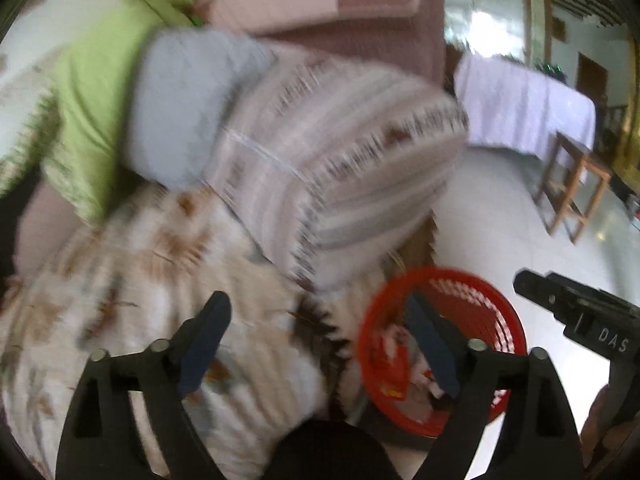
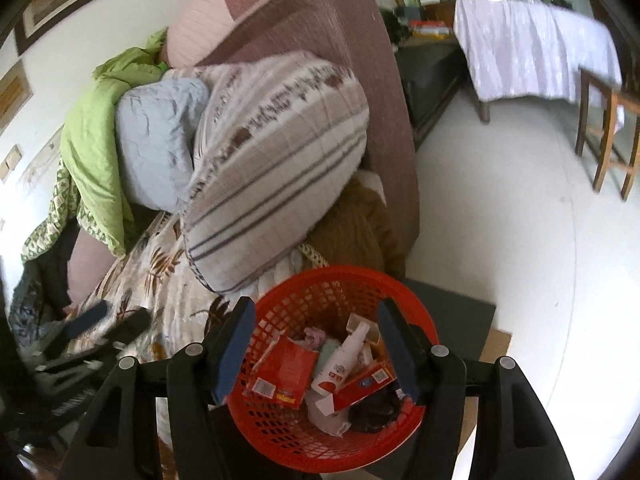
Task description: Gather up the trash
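Red basket [image 2: 280,432] holding cartons [image 2: 286,372], right hand-held gripper [image 2: 316,350] open above

Right tongs [image 2: 316,348] stand parted over the red basket [image 2: 280,432], whose mouth is open but crowded with trash [image 2: 340,372]. Beyond them the striped pillow [image 2: 280,168] blocks passage. To their right, bare floor [image 2: 520,240] is clear. Left tongs [image 1: 320,344] hang over the bed [image 1: 120,300], nothing between them.
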Tool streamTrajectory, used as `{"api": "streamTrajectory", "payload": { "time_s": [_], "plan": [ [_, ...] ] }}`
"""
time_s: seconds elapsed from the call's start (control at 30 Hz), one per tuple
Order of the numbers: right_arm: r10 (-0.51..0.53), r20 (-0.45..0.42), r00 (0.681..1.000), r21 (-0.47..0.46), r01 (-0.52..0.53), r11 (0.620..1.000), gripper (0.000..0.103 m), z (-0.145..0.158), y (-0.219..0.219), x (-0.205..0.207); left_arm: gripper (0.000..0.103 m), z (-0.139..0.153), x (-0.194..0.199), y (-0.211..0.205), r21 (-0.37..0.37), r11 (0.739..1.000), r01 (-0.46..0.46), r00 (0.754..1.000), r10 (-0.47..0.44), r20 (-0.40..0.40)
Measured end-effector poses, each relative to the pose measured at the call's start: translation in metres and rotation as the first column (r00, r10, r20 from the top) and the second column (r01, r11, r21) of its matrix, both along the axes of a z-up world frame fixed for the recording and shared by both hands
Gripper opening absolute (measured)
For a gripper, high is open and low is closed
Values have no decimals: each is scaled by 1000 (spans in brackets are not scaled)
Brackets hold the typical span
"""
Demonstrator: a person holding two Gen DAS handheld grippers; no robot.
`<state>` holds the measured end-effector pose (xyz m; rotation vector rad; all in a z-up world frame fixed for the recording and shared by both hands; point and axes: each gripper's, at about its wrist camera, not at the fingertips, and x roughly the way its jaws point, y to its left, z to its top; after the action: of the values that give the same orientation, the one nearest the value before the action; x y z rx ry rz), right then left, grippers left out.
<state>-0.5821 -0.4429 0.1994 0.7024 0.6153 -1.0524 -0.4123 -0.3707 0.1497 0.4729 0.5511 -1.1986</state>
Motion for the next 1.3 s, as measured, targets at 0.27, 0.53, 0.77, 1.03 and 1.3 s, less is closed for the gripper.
{"api": "streamTrajectory", "payload": {
  "time_s": [0.27, 0.53, 0.77, 1.03, 1.3],
  "plan": [
    [39, -25, 999, -46, -40, 998, 70, 25, 26, 19, 103, 65, 6, 69, -273, 952, -141, 980, 173, 96],
    [76, -87, 993, -115, -86, 990, 74, 47, 61, 29, 103, 95, 12, 110, -347, 915, -207, 962, 254, 95],
    [83, -148, 985, -175, -109, 979, 78, 55, 81, 20, 103, 96, 1, 123, -382, 903, -196, 962, 252, 102],
    [100, -176, 979, -152, -127, 980, 79, 41, 84, 17, 103, 61, -7, 103, -255, 946, -200, 969, 229, 89],
    [76, -213, 974, -134, -106, 985, 79, 28, 83, 8, 103, 29, -6, 83, -101, 968, -228, 973, 231, 17]
  ]
}}
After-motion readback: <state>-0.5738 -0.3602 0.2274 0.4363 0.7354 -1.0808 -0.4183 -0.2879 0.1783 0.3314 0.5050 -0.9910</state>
